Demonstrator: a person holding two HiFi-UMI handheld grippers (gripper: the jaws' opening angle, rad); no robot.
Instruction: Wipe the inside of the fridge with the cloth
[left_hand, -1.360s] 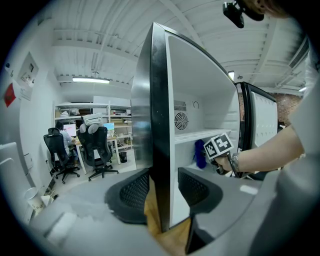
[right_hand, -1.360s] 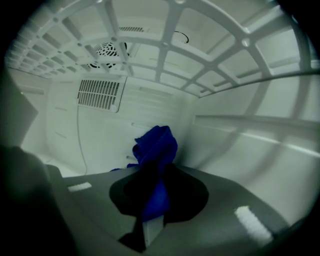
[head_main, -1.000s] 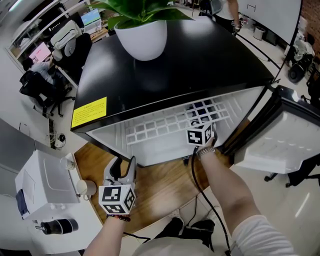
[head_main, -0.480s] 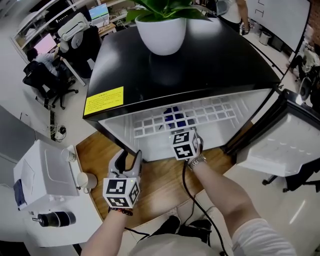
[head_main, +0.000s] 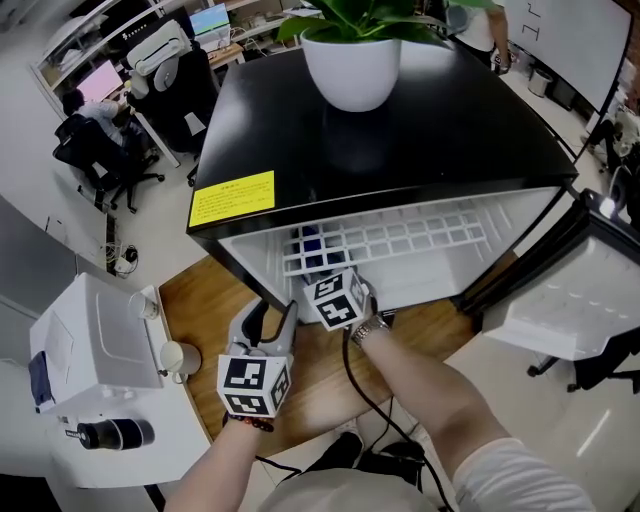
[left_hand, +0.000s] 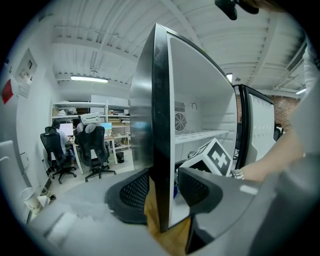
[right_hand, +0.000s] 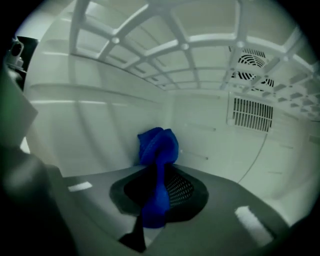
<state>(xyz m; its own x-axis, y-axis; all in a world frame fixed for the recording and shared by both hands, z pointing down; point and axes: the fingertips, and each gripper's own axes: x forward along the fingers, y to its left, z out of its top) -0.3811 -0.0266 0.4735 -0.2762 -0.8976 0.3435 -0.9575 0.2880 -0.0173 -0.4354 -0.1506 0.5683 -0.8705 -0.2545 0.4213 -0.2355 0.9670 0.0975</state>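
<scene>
While right gripper (right_hand: 161, 186) clamps blue cloth (right_hand: 159, 144) inside fridge (head_main: 420, 150), below shelf (right_hand: 185, 47) near back-left corner, left gripper (head_main: 268, 322) hangs jaws apart astride side wall's front edge — wiping step likely in hand. Next: press cloth to wall, sweep across.

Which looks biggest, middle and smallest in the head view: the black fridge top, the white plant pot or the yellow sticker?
1. black fridge top, by far the largest
2. white plant pot, though leaves cover its rim
3. yellow sticker, the smallest
</scene>
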